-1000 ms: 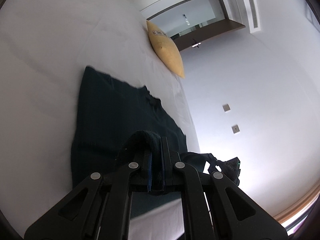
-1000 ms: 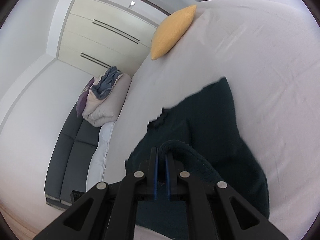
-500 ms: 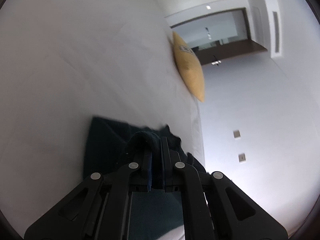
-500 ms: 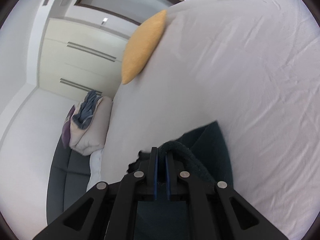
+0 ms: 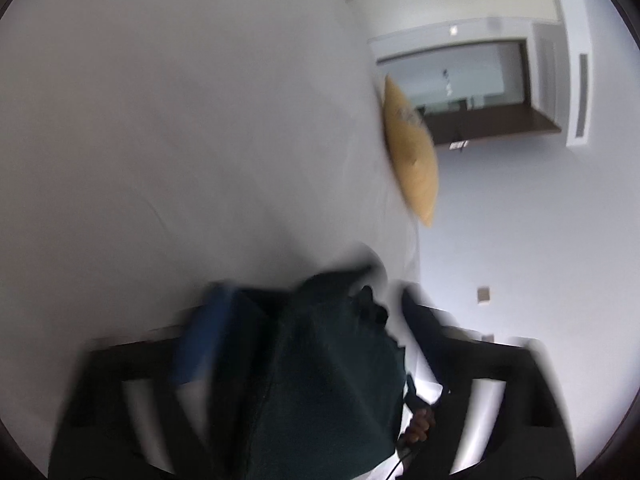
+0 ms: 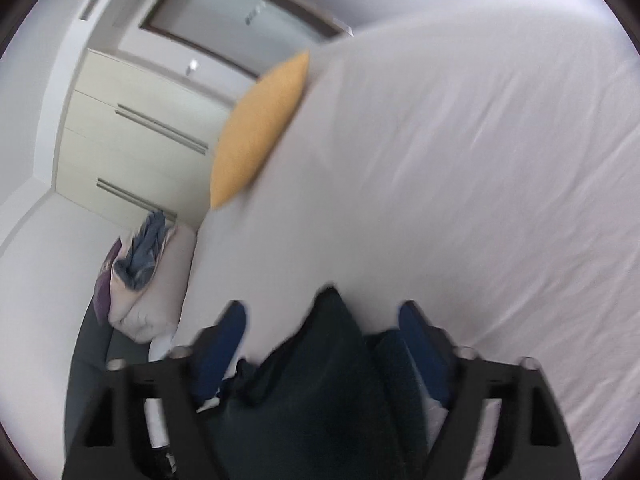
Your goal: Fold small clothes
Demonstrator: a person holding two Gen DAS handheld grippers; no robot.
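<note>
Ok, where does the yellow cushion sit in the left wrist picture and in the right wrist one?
Left wrist: the yellow cushion is right of centre, at the white bed's far edge, below the dark doorway.
Right wrist: the yellow cushion is upper left of centre, at the bed's far left edge, beside the wardrobe.
Shared landmark: the dark green garment, bottom centre in both.

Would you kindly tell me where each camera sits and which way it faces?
Left wrist: on the left hand-held gripper, facing along its spread, blurred fingers over the dark green garment toward the yellow pillow; a hand shows low down.
Right wrist: on the right hand-held gripper, fingers apart, facing across the white bed toward wardrobe and sofa.
Shared: garment, pillow, bed.
</note>
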